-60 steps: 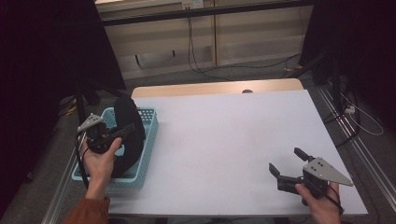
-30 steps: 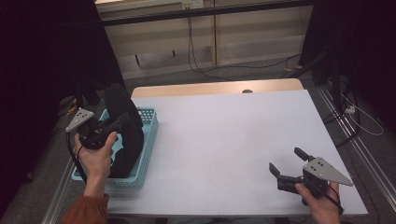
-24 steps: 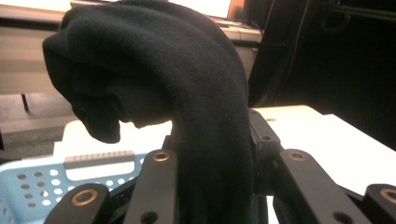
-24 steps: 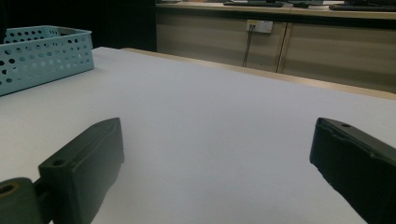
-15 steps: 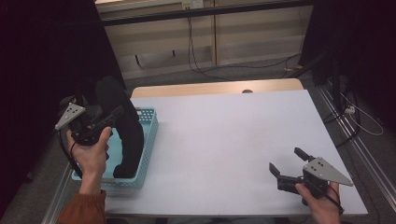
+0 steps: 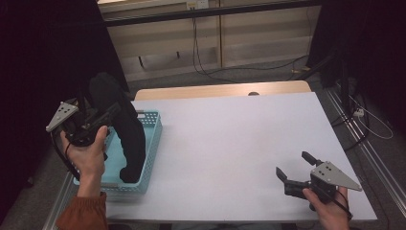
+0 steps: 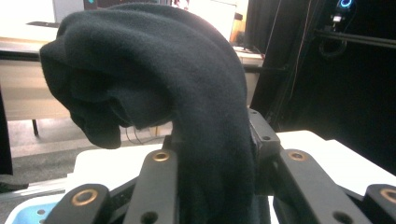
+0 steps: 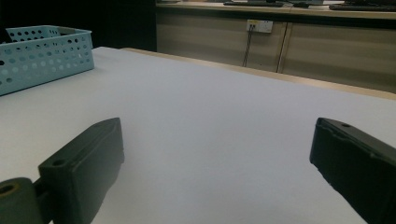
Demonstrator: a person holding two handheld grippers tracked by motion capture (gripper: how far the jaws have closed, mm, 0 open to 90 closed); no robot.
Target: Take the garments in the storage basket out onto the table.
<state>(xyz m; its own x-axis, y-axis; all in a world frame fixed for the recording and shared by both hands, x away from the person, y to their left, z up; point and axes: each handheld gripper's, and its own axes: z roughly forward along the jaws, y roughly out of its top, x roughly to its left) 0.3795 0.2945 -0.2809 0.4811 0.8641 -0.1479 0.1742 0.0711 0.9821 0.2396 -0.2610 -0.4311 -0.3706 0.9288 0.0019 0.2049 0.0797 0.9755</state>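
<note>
A black fleece garment (image 6: pixel 125 125) hangs from my left gripper (image 6: pixel 111 111), its lower end still down inside the light blue perforated basket (image 6: pixel 152 143) at the table's left edge. In the left gripper view the cloth (image 7: pixel 187 93) bulges over and between the jaws, which are shut on it. My right gripper (image 6: pixel 293 172) rests low over the white table (image 6: pixel 230 139) near the front right corner, jaws wide apart with nothing between them; the right gripper view shows bare tabletop between the two fingers (image 8: pixel 84 163).
The basket (image 8: pixel 42 51) sits far off to the left in the right gripper view. A wooden strip (image 6: pixel 220 90) runs along the table's far edge, with cabinets and hanging cables behind. Dark curtains flank both sides.
My left gripper has risen and drawn back to the left, pulling the black garment up out of the basket so it hangs longer. The right gripper has stayed in place.
</note>
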